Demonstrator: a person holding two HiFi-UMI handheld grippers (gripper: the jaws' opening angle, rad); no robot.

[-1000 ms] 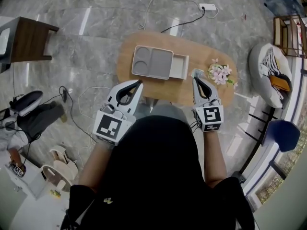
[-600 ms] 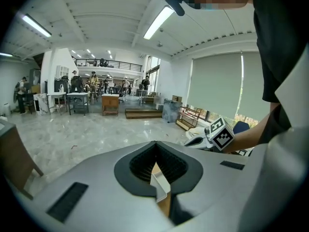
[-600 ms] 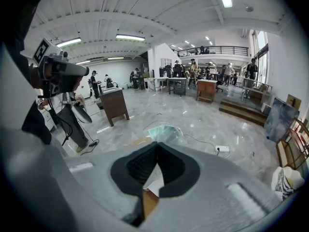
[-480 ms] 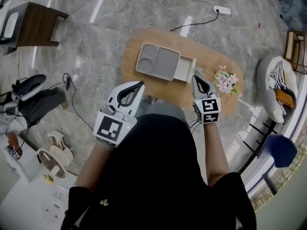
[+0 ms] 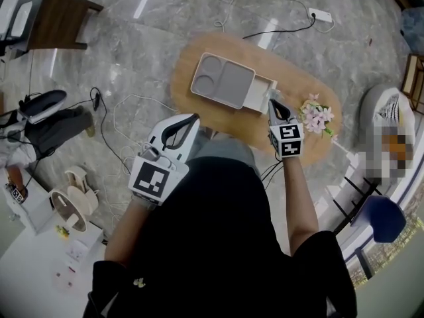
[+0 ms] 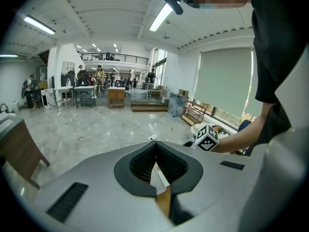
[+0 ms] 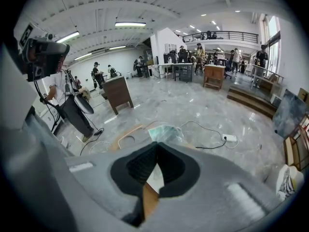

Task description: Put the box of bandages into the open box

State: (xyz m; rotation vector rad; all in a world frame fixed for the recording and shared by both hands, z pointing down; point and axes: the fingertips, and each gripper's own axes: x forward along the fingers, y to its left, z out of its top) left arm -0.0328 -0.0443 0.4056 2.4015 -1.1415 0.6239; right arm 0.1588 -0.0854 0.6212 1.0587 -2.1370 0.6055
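The open box [image 5: 262,95] is a white tray with its grey lid [image 5: 222,81] beside it, and it sits on an oval wooden table [image 5: 291,65]. My right gripper [image 5: 273,102] is shut and low over the table, with its tips at the tray's right end. In the right gripper view the bandage box [image 7: 166,132], pale green and shiny, lies just beyond the closed tips of the right gripper [image 7: 157,144], and nothing is clamped. My left gripper [image 5: 192,117] is shut and empty, hanging short of the table's near edge. In its own view the left gripper [image 6: 155,144] also shows its jaws meeting.
Pink flowers [image 5: 317,119] lie on the table right of my right gripper. A white power strip [image 5: 323,15] and cables cross the marble floor beyond. A dark wooden side table [image 5: 56,18] stands far left. The person's dark-clothed body fills the lower head view.
My right gripper has sunk and moved forward to the tray's right end, jaws still shut. The left gripper has stayed in place and rolled a little.
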